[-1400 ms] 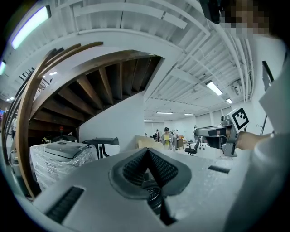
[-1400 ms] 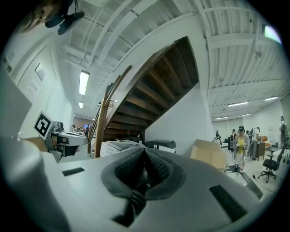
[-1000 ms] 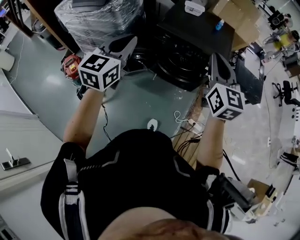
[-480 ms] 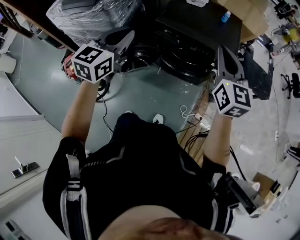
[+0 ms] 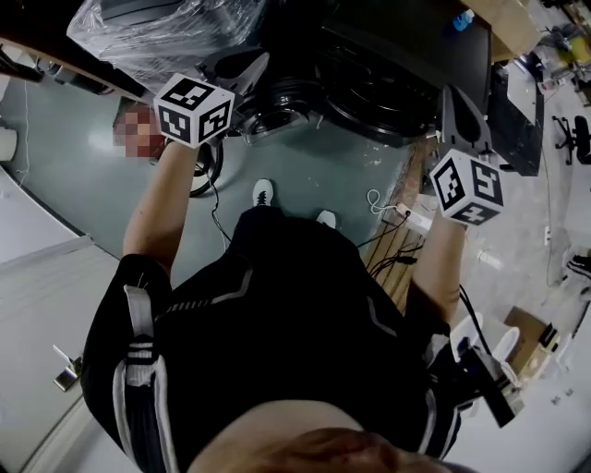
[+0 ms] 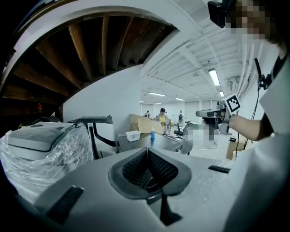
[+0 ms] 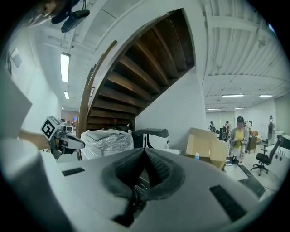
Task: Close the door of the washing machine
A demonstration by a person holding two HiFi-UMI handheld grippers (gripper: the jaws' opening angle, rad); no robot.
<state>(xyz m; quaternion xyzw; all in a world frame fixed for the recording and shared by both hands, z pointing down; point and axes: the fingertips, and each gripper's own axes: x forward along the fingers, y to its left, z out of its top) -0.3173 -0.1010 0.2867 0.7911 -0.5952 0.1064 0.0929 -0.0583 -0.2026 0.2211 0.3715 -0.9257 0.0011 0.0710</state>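
Observation:
The washing machine is a dark box at the top of the head view, with round dark rings at its front. A smaller round door sits at the machine's lower left and looks swung out. My left gripper is shut and empty, its tip just up and left of that door, apart from it. My right gripper is shut and empty too, by the machine's right side. From the left gripper I see the machine's top. The right gripper hides the machine behind its jaws.
A plastic-wrapped appliance stands left of the machine, under a wooden staircase. Cardboard boxes and a blue bottle lie behind. Cables and a plank lie on the floor at the right. People stand far off.
Both grippers have moved forward and lower toward the machine, and the person has stepped closer, so the feet now show. The left tip has come near the round door. Both jaws stay shut.

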